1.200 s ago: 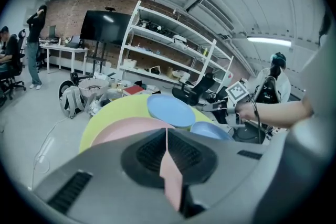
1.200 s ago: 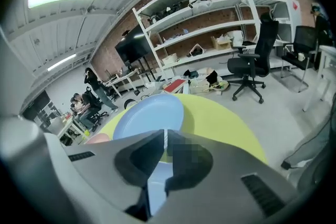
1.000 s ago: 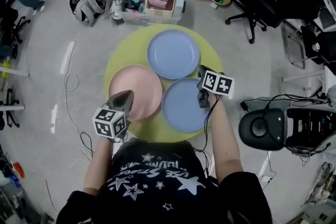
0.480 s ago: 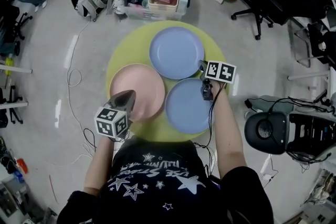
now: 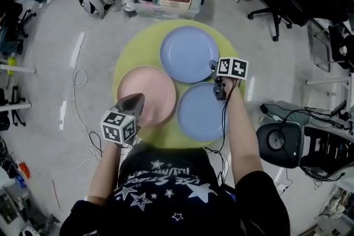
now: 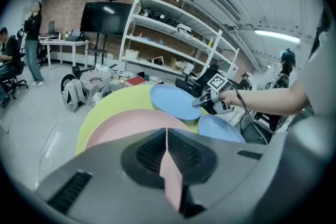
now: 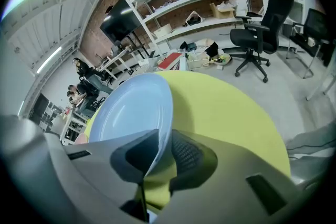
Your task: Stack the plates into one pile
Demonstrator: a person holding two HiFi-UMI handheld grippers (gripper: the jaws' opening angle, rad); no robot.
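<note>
Now right claw [image 7: 157, 153] straddles far blue plate [image 7: 131, 113] rim, jaws closing.

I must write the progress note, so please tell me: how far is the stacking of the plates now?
Done: nothing; the pink round plate, far blue round plate and near blue round plate lie unstacked on the yellow-green round table. In hand: left gripper is shut on the pink rim; right gripper, jaws just closing, straddles the far blue rim without pressing. Left: both stackings.
</note>
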